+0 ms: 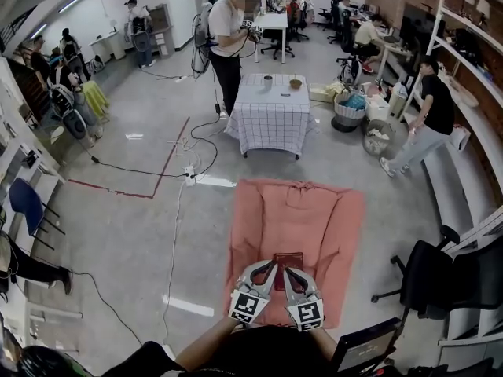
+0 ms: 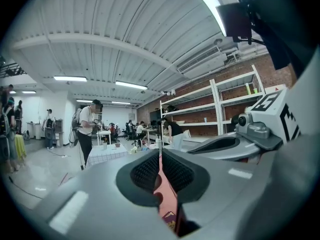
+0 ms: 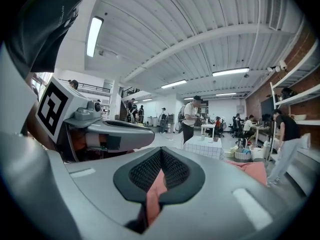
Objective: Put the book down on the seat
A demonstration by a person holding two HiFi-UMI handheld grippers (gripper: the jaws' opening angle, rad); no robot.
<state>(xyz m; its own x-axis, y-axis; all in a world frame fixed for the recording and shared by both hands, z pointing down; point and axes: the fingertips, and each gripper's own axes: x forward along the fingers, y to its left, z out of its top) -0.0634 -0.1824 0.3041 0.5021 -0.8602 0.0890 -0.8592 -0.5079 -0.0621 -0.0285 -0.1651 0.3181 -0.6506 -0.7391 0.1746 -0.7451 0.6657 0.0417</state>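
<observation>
Your left gripper (image 1: 267, 270) and right gripper (image 1: 292, 275) sit side by side, each with its jaws pressed together. The dark red book (image 1: 288, 258) lies on the salmon-covered seat (image 1: 330, 210), between the two jaw tips, at 12 o'clock from your hands. A checked-cloth table (image 1: 271, 120) stands beyond the seat, also at 12 o'clock.

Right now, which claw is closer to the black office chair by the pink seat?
Right. The right claw is over the pink seat, on the side toward the black office chair; the left claw sits beside it, farther off.
</observation>
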